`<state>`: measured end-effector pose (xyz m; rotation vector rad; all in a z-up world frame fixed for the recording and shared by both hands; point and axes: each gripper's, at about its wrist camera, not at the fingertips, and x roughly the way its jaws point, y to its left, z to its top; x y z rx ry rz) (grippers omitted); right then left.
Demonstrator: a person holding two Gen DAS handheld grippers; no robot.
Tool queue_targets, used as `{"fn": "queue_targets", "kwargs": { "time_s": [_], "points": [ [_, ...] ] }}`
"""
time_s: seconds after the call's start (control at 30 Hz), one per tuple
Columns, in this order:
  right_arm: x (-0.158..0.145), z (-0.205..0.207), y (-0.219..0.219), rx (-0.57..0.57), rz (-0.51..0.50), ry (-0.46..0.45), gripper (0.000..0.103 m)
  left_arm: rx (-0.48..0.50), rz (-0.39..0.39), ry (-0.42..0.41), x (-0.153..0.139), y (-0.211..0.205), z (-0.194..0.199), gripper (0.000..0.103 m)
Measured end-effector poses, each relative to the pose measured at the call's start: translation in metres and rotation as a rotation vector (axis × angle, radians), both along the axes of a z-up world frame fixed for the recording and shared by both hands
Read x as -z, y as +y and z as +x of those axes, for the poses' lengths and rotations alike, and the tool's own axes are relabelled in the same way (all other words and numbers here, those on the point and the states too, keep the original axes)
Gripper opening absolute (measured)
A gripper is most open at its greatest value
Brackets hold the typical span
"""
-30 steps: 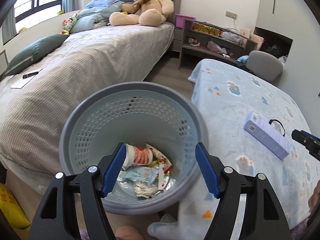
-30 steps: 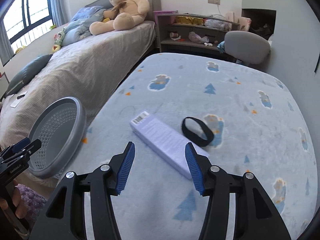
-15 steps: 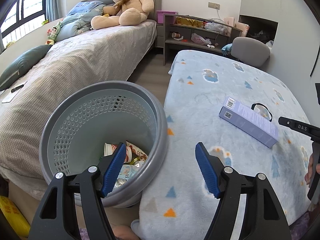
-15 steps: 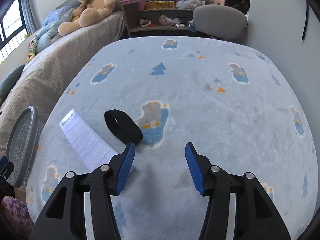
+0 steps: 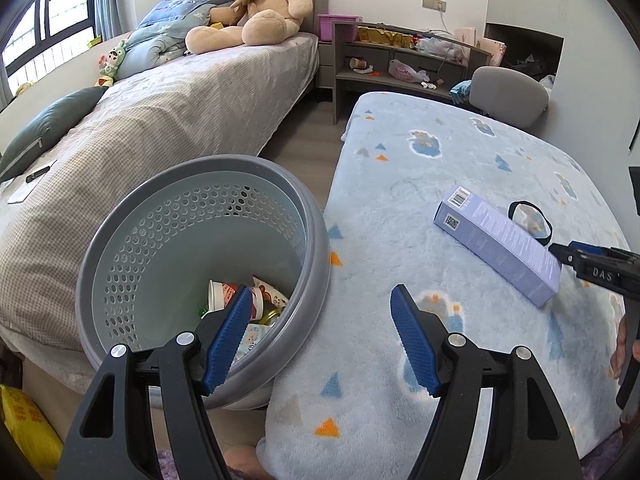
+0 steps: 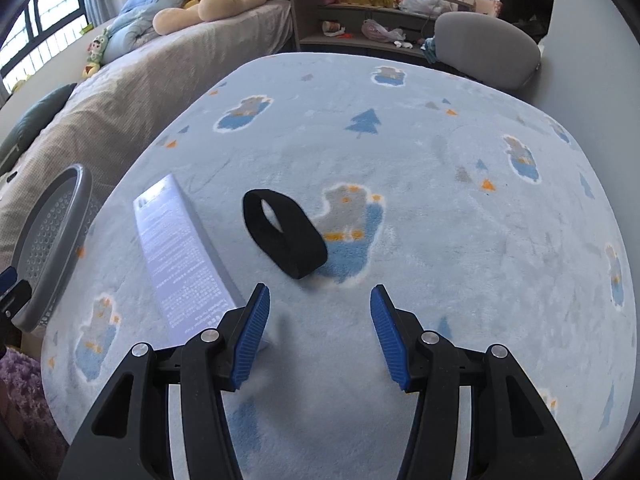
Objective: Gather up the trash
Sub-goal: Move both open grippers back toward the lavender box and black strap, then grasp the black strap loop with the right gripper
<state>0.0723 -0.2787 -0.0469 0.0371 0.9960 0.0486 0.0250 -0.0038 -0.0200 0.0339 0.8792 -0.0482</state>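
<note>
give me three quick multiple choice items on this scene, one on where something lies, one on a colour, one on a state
1. Where is the purple box?
A. in the basket
B. on the blue blanket
C. on the grey bed

2. What colour is the band beside the box?
A. black
B. red
C. white

3. How is the right hand-held gripper?
A. shut on the box
B. shut on the band
C. open, holding nothing

Answers:
1 B, it lies flat on the blue blanket.
2 A, the loop is black.
3 C, bare blanket shows between its fingers.
</note>
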Motion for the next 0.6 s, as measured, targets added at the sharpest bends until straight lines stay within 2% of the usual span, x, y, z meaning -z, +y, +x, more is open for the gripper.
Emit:
{"fn": "queue_targets", "kwargs": {
  "time_s": [0.37,0.47,0.6],
  "points": [
    [-0.009,-0.026,0.072,-0.177,0.068,-0.022,0.052,-0.01,0.005,-0.003,-0.001,-0.006,0.005,0.069],
    [-0.016,-0.025,0.069,-0.162,0.065,-0.052,0.052,-0.011,0.0,-0.002,-0.003,-0.008,0.006,0.069],
    [-0.017,-0.018,0.043,-0.07,0.059,-0.069,0.052,0.001,-0.01,-0.004,-0.005,-0.016,0.008,0.069]
  ]
}}
